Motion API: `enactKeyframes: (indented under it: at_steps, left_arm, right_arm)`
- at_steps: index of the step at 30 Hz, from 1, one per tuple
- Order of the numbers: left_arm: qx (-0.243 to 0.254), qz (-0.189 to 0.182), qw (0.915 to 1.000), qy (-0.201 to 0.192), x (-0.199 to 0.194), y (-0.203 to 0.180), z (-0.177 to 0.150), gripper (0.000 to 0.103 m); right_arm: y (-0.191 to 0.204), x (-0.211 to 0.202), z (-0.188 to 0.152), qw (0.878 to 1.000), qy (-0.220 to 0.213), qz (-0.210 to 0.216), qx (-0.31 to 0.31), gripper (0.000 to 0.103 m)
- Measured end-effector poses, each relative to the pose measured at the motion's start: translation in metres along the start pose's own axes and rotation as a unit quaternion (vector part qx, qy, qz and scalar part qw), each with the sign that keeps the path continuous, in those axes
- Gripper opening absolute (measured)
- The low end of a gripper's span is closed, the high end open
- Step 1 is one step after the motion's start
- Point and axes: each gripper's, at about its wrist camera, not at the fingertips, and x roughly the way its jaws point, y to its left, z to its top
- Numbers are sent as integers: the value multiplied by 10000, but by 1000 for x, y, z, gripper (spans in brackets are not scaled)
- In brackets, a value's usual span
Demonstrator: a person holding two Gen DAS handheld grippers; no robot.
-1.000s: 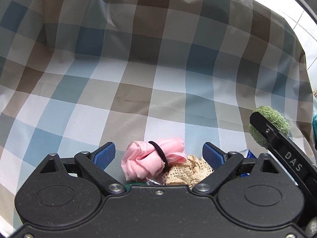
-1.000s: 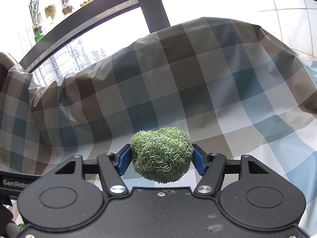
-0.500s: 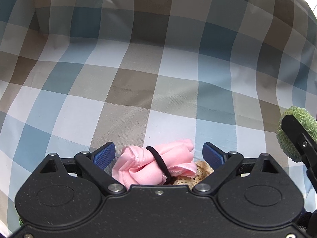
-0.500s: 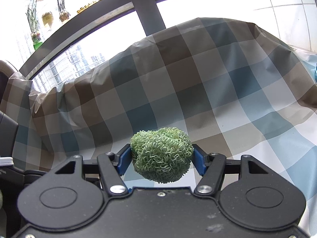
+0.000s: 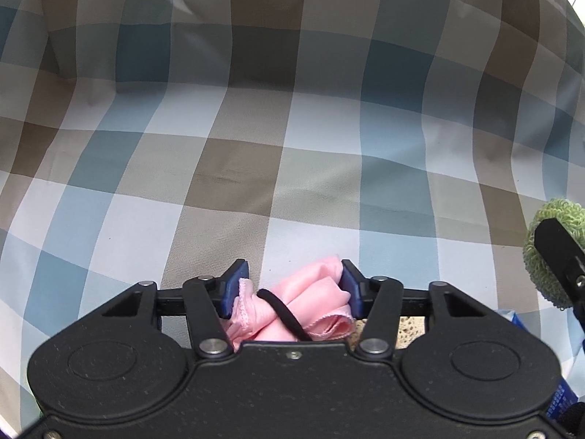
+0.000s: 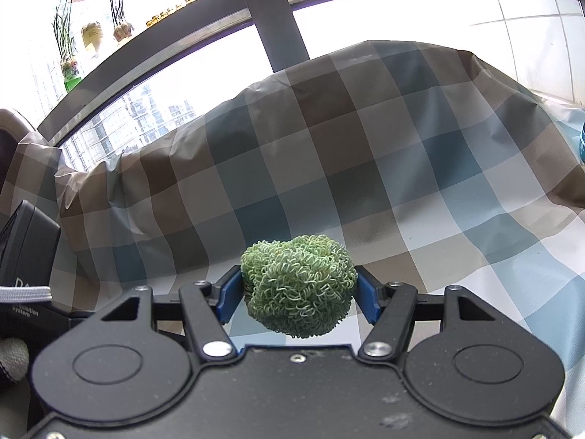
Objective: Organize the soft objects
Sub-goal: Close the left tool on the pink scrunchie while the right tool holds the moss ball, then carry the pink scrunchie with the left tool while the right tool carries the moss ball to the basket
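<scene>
Both grippers loaded over the blue-and-brown checked cloth (image 5: 292,146).

Left gripper (image 5: 290,287) clenched on a pink satin fabric bundle (image 5: 310,311) tied with a black elastic band (image 5: 281,311). Right gripper (image 6: 298,292) grasps a round green curly-fibre scrubber ball (image 6: 298,289), clear of the cloth.

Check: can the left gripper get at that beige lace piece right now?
Probably not as things stand. The left gripper is shut on the pink cloth bundle, and the beige lace piece sits low behind its right finger linkage, mostly hidden. It would need to release the bundle first.
</scene>
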Motion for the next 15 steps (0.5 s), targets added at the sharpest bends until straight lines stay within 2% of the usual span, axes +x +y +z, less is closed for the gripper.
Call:
enactKeyframes:
  at_steps: [5,9,11,15]
  left_arm:
    - [254,-108,9991,-312,-13,-14,0,49]
    - [482,-354,9968,-524,-28,-33,-1,49]
    - [651,-452,9945,-690,-38,-46,-1,49]
    - [982,-738,9869,-1049,-57,-75,-4,50]
  right_arm:
    - [-8,-4,6,9997,35,-49,246,63]
    - [-19,-13,20,9990,230,-195,336,63]
    - [-25,-21,23,9989,290,-235,290,63]
    - [-41,-44,23,9975,353,-610,87,63]
